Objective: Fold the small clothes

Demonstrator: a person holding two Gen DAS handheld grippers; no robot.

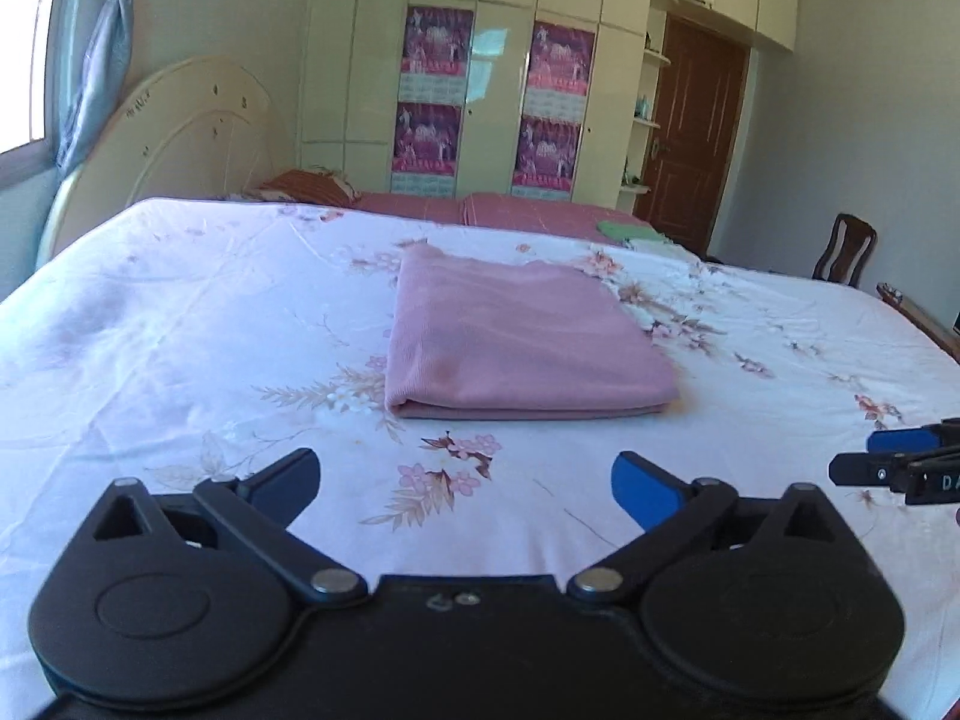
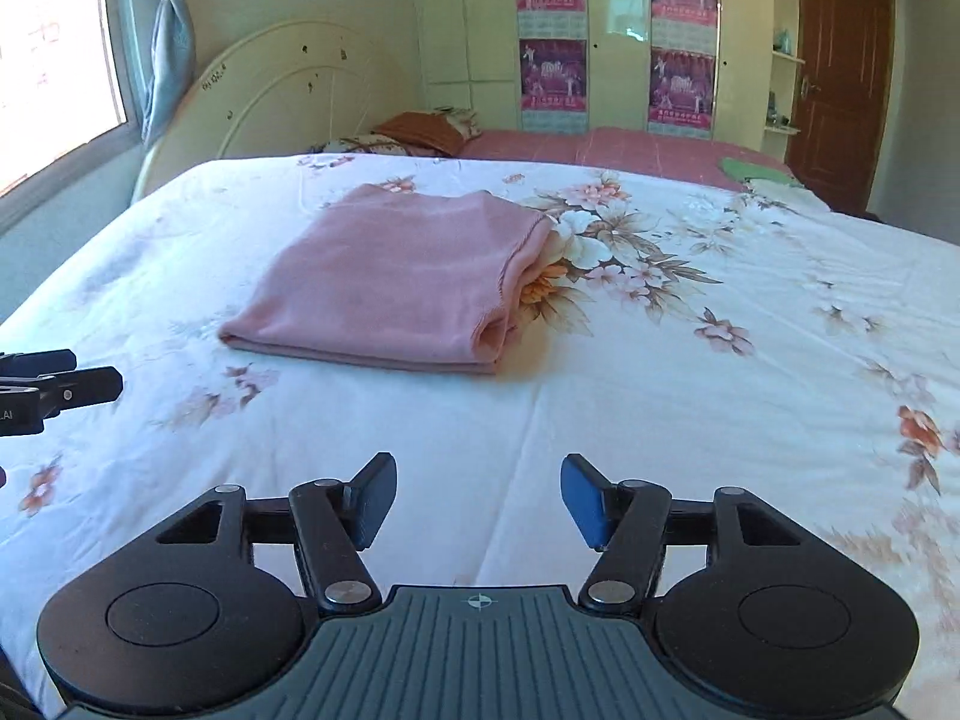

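Observation:
A pink garment (image 1: 516,342) lies folded into a flat rectangle on the white floral bed sheet (image 1: 180,330); it also shows in the right wrist view (image 2: 396,282). My left gripper (image 1: 465,489) is open and empty, held a short way in front of the garment's near folded edge. My right gripper (image 2: 477,495) is open and empty, further back from the garment and to its right. The right gripper's tips show at the right edge of the left wrist view (image 1: 894,456). The left gripper's tips show at the left edge of the right wrist view (image 2: 72,381).
A cream headboard (image 2: 288,96) and pillows (image 2: 420,129) stand at the far left. A red blanket (image 2: 630,147) with a green cloth (image 2: 750,171) lies along the bed's far side. Wardrobes, a brown door (image 2: 840,72) and a wooden chair (image 1: 843,255) stand beyond.

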